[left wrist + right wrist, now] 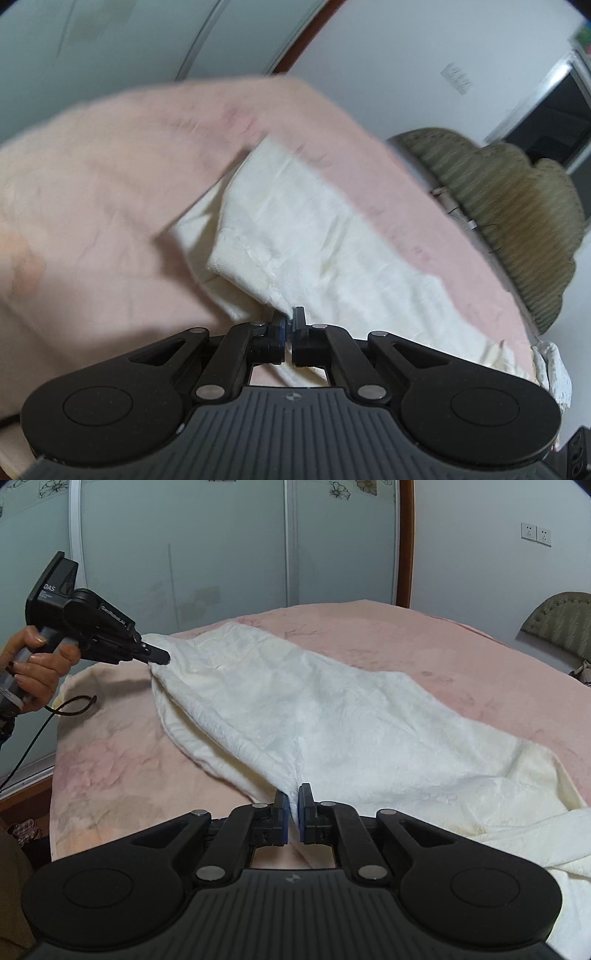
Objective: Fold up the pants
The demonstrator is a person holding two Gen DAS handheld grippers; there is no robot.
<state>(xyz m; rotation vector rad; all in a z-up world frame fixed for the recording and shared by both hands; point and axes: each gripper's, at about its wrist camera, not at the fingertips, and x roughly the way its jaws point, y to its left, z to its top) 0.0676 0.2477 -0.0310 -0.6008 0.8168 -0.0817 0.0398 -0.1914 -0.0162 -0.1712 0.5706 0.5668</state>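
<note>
The white fleece pants (pixel 332 723) lie across a pink bed cover (pixel 424 646), one end lifted. My right gripper (pixel 291 805) is shut on the near edge of the pants. My left gripper (pixel 159 659) shows in the right wrist view at the far left, shut on the far corner of the pants and holding it above the bed. In the left wrist view the left gripper (pixel 290 326) pinches the pants (pixel 314 236), which stretch away over the bed cover (pixel 110 184).
Frosted wardrobe doors (pixel 221 554) stand behind the bed. A green quilted headboard (pixel 565 624) is at the right, also in the left wrist view (pixel 517 206). A cable (pixel 44 716) hangs from the left hand. Wall sockets (pixel 535 533) are on the right wall.
</note>
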